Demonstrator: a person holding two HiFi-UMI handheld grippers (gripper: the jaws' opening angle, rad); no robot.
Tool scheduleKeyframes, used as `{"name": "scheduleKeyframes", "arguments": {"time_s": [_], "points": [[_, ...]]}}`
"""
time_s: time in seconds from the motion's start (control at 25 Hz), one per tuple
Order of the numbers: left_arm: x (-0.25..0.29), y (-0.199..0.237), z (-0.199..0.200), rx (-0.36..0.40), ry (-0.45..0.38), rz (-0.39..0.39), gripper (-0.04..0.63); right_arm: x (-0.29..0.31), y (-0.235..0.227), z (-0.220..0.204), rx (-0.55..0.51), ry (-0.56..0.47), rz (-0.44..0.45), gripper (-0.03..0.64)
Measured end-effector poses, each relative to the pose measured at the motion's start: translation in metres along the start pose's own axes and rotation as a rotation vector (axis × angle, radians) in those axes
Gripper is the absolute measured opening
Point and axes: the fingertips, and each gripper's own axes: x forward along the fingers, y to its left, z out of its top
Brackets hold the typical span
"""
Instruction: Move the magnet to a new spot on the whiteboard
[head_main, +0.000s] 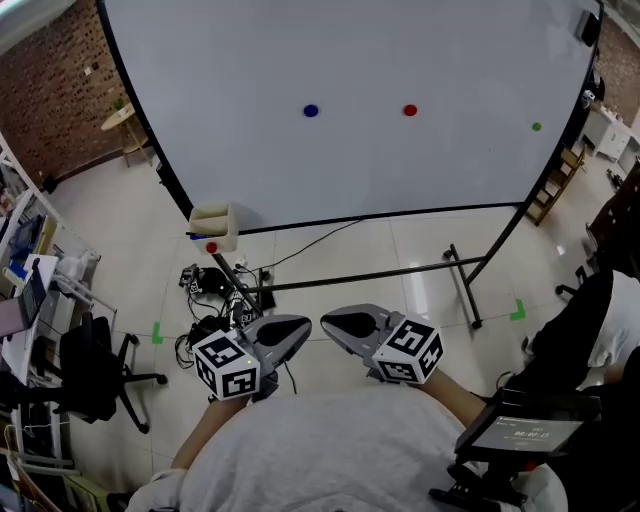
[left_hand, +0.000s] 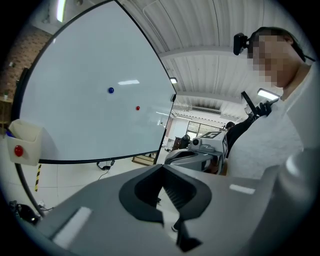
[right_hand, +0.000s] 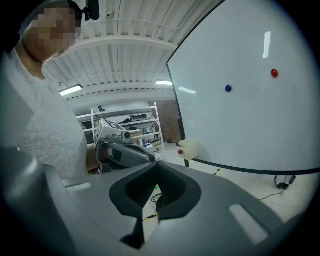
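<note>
The left gripper (head_main: 298, 328) and right gripper (head_main: 335, 323) both have their jaws closed together on nothing. They are held low by the person's chest, tips angled toward each other, well apart from the whiteboard (head_main: 400, 50). A blue magnet (head_main: 311, 111), a red magnet (head_main: 410, 110) and a green magnet (head_main: 536, 127) cling to the board.

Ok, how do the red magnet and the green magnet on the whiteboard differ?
On the whiteboard, the red magnet sits near the middle; the green magnet is near the right edge, slightly lower in the head view. The green magnet looks smaller than the red magnet. Both are round and stuck to the board.
</note>
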Motion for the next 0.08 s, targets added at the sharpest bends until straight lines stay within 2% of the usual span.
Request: {"name": "scheduleKeyframes", "arguments": {"time_s": [0.08], "points": [[0.001,-0.0004,0.0016,0.0,-0.003,0.0,-0.017,-0.0007,-0.0003,0.001,-0.002,0.001,0.001,0.003]]}}
